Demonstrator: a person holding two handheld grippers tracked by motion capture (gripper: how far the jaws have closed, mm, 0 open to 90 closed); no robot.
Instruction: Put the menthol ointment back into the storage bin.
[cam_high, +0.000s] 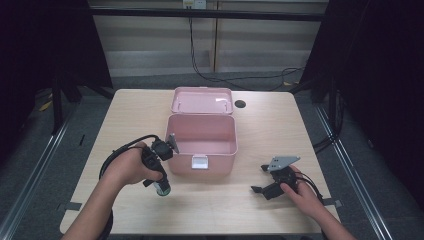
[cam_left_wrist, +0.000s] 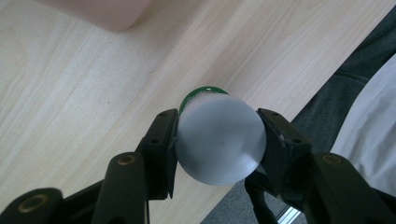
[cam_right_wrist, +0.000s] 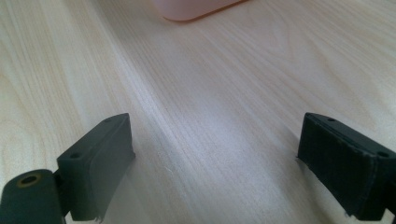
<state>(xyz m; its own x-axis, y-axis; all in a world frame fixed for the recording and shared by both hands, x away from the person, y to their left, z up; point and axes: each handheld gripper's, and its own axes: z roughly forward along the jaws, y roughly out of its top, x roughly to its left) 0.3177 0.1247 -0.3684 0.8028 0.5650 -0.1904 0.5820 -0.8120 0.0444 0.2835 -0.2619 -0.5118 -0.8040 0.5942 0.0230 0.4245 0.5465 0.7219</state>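
My left gripper (cam_high: 161, 184) points down at the table's front left and is shut on a small jar (cam_high: 162, 188) with a green band. In the left gripper view the jar's (cam_left_wrist: 219, 140) pale round end faces the camera, with both black pads (cam_left_wrist: 163, 149) pressed on its sides above the wood. An open pink box (cam_high: 201, 142) stands in the middle of the table, its lid (cam_high: 202, 100) tipped back and its white latch (cam_high: 199, 162) facing me. My right gripper (cam_high: 259, 181) rests at the front right, open, with only bare wood between its pads (cam_right_wrist: 100, 158).
The light wooden table (cam_high: 260, 130) has a dark round hole (cam_high: 240, 104) behind the box on the right. A corner of the pink box (cam_right_wrist: 191, 8) lies ahead of the right gripper. Black cables trail on the floor beyond the far edge.
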